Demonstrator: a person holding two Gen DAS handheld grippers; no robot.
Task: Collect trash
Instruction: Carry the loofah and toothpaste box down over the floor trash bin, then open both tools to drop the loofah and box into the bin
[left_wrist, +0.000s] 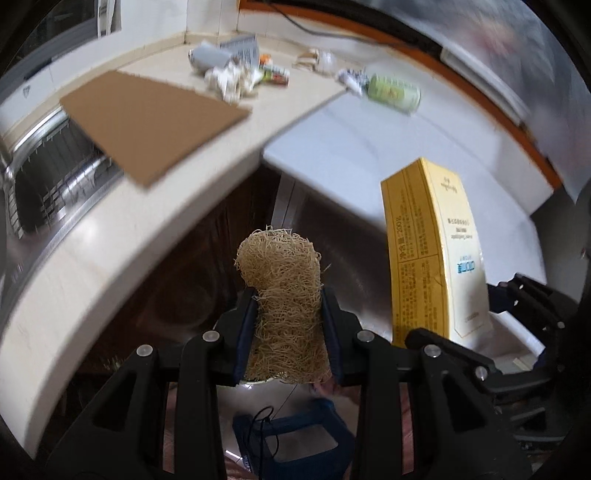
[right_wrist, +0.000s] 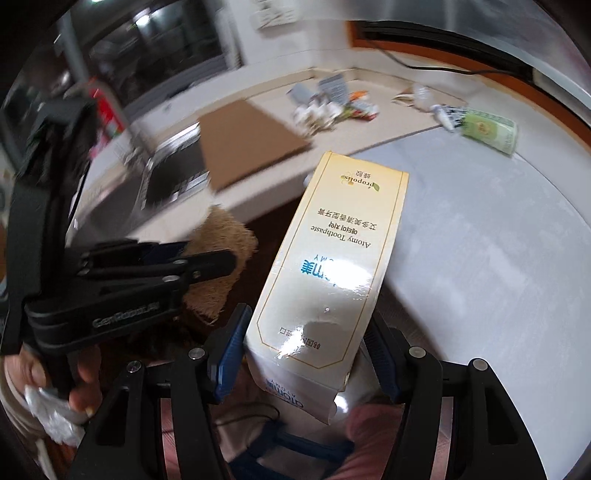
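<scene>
My left gripper (left_wrist: 288, 317) is shut on a tan fibrous loofah pad (left_wrist: 282, 280), held out in front of the counter edge. My right gripper (right_wrist: 306, 339) is shut on a cream and yellow toothpaste box (right_wrist: 332, 258), which also stands at the right of the left wrist view as a yellow box (left_wrist: 428, 251). In the right wrist view the left gripper (right_wrist: 207, 266) shows at the left with the loofah pad (right_wrist: 225, 236) in it. On the counter at the back lie crumpled paper (left_wrist: 231, 79), a grey cup (left_wrist: 207, 57), small wrappers (left_wrist: 275, 74) and a green can (left_wrist: 393, 90).
A brown cardboard sheet (left_wrist: 147, 118) lies on the beige counter (left_wrist: 92, 240), partly over a steel sink (left_wrist: 48, 184). A white appliance top (right_wrist: 498, 258) lies to the right. A person's hand (right_wrist: 81, 373) grips the left tool's handle. A black cable (right_wrist: 424, 66) runs along the back wall.
</scene>
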